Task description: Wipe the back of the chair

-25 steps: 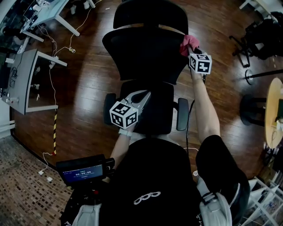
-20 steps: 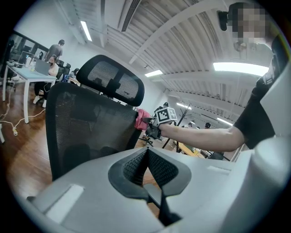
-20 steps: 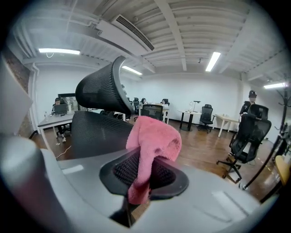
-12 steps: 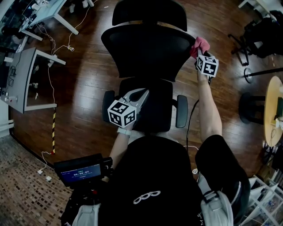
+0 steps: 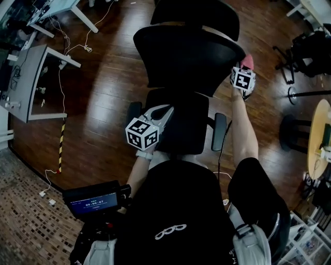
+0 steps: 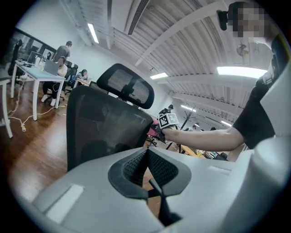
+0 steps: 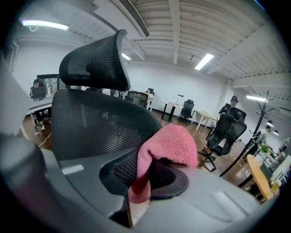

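Chair: black mesh office chair (image 5: 183, 121) on wood floor (image 5: 103, 93), just in front of the person.
Backrest: curved mesh panel (image 5: 189, 57), upright; fills the middle of both gripper views (image 6: 104, 127) (image 7: 100, 123).
Headrest: smaller mesh pad (image 5: 199, 15) above the backrest, on the far side from the person; seen top centre in left gripper view (image 6: 125, 86), top left in right gripper view (image 7: 95, 63).
Right gripper: (image 5: 245, 68) held out at arm's length by the backrest's right edge, marker cube on top. In its own view (image 7: 138, 179) jaws clamped on a pink cloth.
Cloth: pink, fluffy (image 7: 168, 145); one fold pinched btwn the pads, rest bunched over the jaw tips. In head view (image 5: 248, 61) pokes out past the cube, right at the backrest edge; contact w/ mesh not clear. Also a pink spot in left gripper view (image 6: 152, 132).
Left gripper: (image 5: 166, 109) low, over the seat, well apart from the right one. Own view (image 6: 147, 166): jaws pressed together, nothing btwn them, aimed at the backrest.
Armrests: one each side of seat, right one (image 5: 219, 132) below the right forearm.
Surroundings: grey desk (image 5: 31, 88) far left w/ cables on floor; small lit screen (image 5: 95, 199) bottom left; round table edge (image 5: 316, 134) far right; more office chairs (image 7: 227, 129) and people at a desk (image 6: 59, 52) in the background.
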`<state>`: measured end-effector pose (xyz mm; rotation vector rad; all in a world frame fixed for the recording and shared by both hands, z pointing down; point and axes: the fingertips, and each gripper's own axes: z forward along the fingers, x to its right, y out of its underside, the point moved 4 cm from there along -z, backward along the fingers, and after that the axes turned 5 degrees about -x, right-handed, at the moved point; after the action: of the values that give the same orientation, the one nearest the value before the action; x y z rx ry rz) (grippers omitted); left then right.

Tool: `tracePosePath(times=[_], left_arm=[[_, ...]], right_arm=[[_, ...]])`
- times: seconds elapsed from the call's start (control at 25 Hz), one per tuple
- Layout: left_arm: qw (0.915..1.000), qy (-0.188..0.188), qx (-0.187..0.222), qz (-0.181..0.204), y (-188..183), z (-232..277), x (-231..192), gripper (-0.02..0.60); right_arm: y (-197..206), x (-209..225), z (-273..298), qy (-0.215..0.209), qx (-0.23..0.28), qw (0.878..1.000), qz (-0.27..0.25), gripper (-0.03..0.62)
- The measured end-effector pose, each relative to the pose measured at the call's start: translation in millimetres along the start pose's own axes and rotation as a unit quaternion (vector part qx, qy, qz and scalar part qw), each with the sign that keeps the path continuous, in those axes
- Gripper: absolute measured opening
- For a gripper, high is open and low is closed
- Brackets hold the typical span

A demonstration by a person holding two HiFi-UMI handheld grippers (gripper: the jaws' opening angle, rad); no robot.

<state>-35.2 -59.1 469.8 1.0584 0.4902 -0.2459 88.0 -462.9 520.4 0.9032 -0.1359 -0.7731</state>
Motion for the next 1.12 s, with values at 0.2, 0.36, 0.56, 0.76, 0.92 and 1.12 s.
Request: tracePosePath(times=[0.2,0.36,0.56,0.76,0.92,1.12], left_arm=[[0.9995,-0.022,0.015,-0.017,-1.4,-39.7,-38.5,-0.008],[0.9993,-0.026,0.018,-0.022,-0.6,-56.4,-52.3,-0.008],[0.9991,-0.029,0.019,-0.024,-1.9,-75.4,-69.8,-0.008],[0.9985,-0.038,0.023,-0.032,0.4,-93.9,-87.2,-0.008],[0.9978,-0.045,0.030,-0.039,1.0,-107.6,-101.7,-0.008],[0.9970,-0.051,0.036,-0.047,1.4,-125.0,-117.1,-0.008]], right_arm=[[-21.3,-47.4,6.2,-0.010,0.005,1.000,-0.005,0.043],[-28.7,-81.6,11.9,-0.024,0.002,0.999,-0.022,0.043],[-41.0,-129.2,19.2,-0.040,0.003,0.999,-0.035,0.042],[-53.7,-180.8,22.8,-0.061,0.008,0.996,-0.060,0.043],[-64.0,-226.2,24.4,-0.086,0.014,0.993,-0.074,0.043],[-75.5,-290.3,22.6,-0.129,0.023,0.987,-0.098,0.043]])
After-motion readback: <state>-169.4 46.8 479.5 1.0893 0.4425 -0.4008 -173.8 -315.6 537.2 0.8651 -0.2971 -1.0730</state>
